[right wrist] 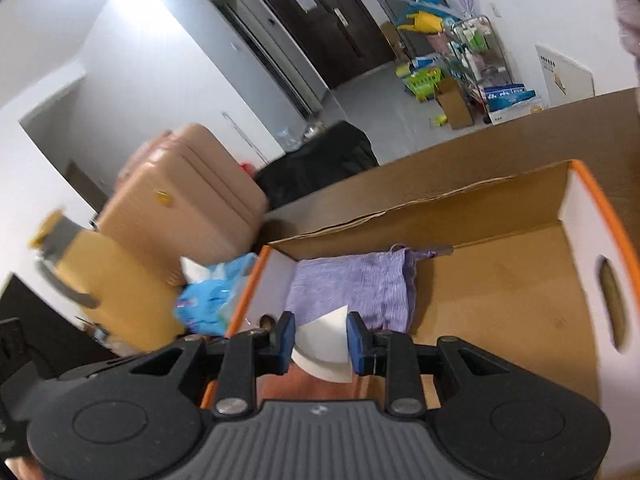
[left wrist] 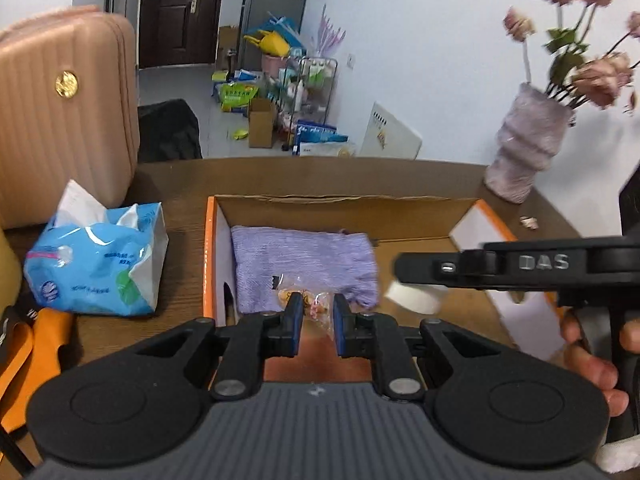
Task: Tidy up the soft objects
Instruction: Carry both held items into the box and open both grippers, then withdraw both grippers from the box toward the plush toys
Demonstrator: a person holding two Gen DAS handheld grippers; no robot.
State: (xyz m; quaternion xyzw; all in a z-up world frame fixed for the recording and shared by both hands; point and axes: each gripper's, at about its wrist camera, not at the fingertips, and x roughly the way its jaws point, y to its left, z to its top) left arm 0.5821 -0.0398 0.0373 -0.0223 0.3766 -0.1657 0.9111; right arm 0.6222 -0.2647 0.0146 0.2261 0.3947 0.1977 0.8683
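My left claw (left wrist: 314,312) pinches a clear snack packet (left wrist: 306,300), my right claw (right wrist: 320,338) a white foam pad (right wrist: 324,346); next, I lower both beside the purple knit cloth (right wrist: 356,288) ahead in the orange-edged cardboard box (right wrist: 520,280).

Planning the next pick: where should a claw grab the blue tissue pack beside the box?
Probably the white tissue tuft sticking up from the crinkly blue plastic tissue pack, coming from above. The pack lies flat and wide on the brown wooden table, likely too broad to span; the tuft is narrow and upright.

- left gripper (left wrist: 313,312): black arms; blue finger pads (left wrist: 297,320); grey ribbed base; silver screws
- right gripper (right wrist: 321,338): same colours; "DAS" on its side
- bare hand (left wrist: 596,364) beside it
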